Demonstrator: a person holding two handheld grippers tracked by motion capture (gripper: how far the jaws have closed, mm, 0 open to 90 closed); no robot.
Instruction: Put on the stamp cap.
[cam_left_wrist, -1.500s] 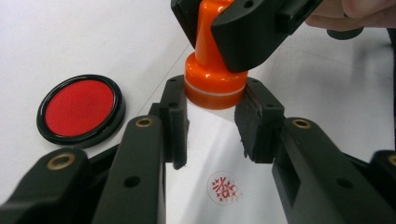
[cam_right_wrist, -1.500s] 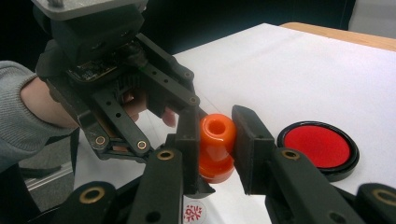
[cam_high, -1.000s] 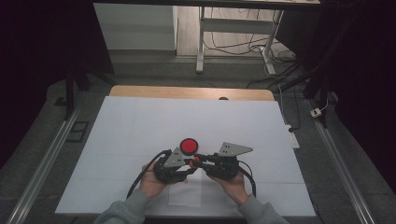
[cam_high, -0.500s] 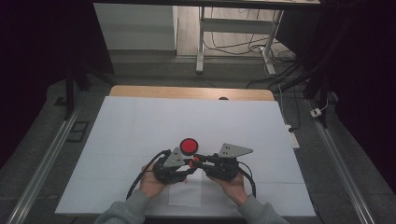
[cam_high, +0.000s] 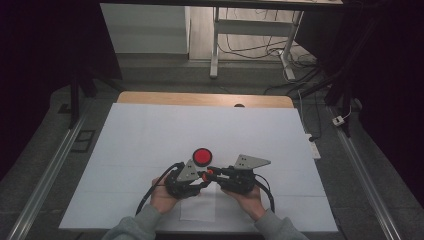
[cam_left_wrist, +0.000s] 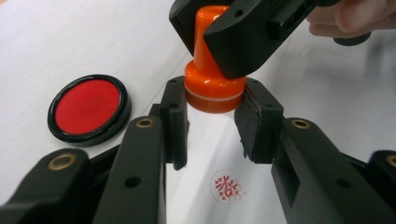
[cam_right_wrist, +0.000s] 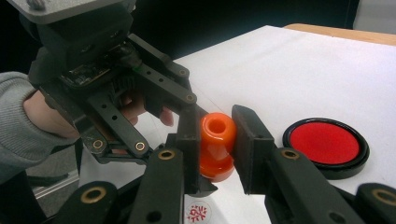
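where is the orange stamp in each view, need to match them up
High view: the orange stamp is a small spot between the two grippers, low centre.
Left gripper view: upper centre, its base between that gripper's own jaws, its handle clamped by the other gripper.
Right gripper view: centre, handle between the jaws.
Shared landmark: the red ink pad, lying close beside the stamp.

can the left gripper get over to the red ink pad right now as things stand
Probably not yet: the left gripper is shut on the base of the orange stamp, whose handle the right gripper also clamps. The ink pad lies close beside it with bare paper between.
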